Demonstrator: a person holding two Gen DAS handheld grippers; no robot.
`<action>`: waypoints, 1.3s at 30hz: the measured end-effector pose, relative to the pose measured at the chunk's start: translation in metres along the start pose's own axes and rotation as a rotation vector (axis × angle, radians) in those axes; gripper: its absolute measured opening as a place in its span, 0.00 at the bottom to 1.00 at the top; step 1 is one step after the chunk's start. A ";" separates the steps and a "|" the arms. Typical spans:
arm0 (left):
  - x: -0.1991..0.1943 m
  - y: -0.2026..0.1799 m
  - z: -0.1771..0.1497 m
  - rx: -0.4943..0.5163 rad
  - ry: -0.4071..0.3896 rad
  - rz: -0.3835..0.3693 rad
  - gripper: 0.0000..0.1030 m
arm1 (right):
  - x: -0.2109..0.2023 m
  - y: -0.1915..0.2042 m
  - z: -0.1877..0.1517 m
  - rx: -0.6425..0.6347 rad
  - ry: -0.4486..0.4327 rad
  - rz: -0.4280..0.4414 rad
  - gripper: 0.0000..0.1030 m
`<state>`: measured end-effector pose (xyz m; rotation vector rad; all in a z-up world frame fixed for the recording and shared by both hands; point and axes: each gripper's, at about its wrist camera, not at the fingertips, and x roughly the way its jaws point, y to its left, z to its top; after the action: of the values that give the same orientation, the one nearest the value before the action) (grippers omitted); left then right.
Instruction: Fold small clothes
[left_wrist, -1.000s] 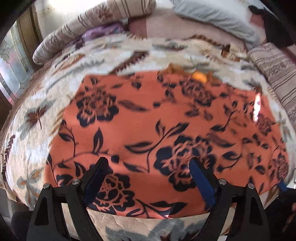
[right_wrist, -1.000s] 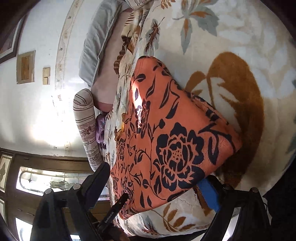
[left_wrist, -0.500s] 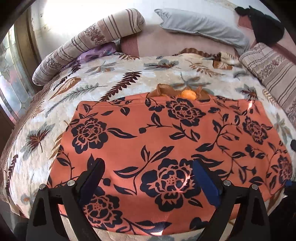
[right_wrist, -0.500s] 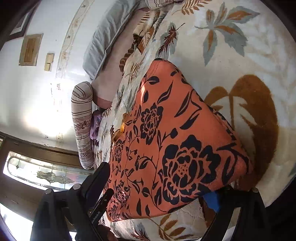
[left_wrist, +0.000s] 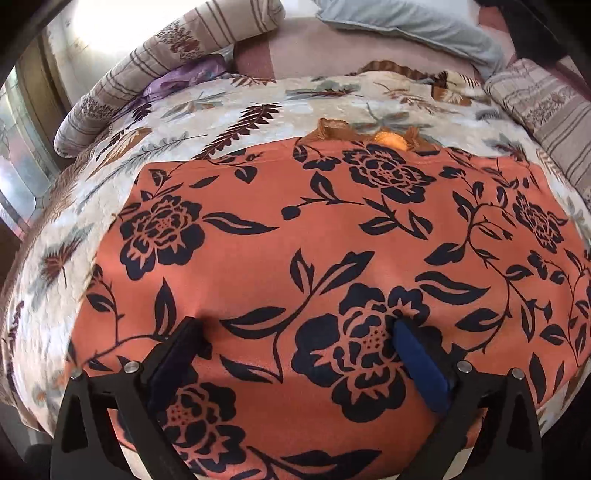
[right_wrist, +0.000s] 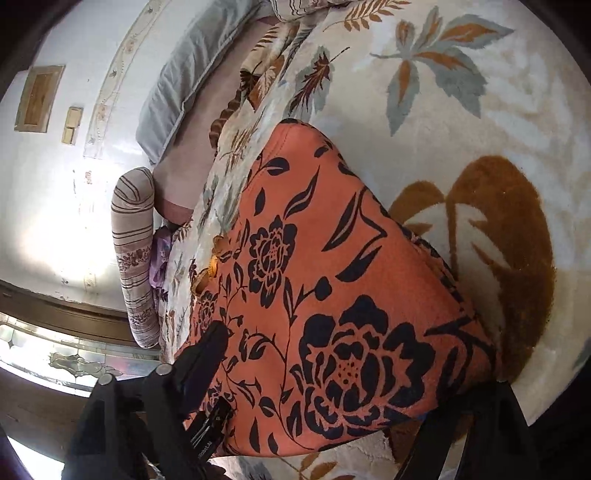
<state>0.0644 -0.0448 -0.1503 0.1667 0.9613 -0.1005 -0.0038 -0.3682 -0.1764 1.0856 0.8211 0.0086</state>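
Orange floral garment (left_wrist: 295, 240), nearer than before, lies flat under the opening left gripper (left_wrist: 295, 332), whose spread fingertips press into it, gripping nothing.

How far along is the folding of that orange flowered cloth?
Done: the orange garment lies flat on the leaf-print blanket.
In hand: the left gripper presses it, jaws opening; the right gripper straddles a corner, jaws closing.
Left: any further folds.

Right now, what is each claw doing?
Left claw: opening wide, tips pressed down on the orange floral garment, nothing gripped.
Right claw: closing around that garment's corner, pads not yet pressing.
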 end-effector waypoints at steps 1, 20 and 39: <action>-0.001 0.002 0.001 -0.003 0.010 -0.009 1.00 | 0.001 0.003 0.001 -0.016 0.003 -0.018 0.67; -0.048 0.299 -0.074 -0.763 -0.202 0.186 0.99 | 0.106 0.269 -0.192 -1.010 0.128 -0.105 0.15; -0.066 0.297 -0.076 -0.709 -0.279 0.040 0.96 | 0.137 0.227 -0.263 -1.153 0.280 -0.077 0.39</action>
<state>0.0127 0.2621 -0.1102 -0.4713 0.6673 0.2500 0.0227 0.0022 -0.1336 -0.0436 0.9068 0.5185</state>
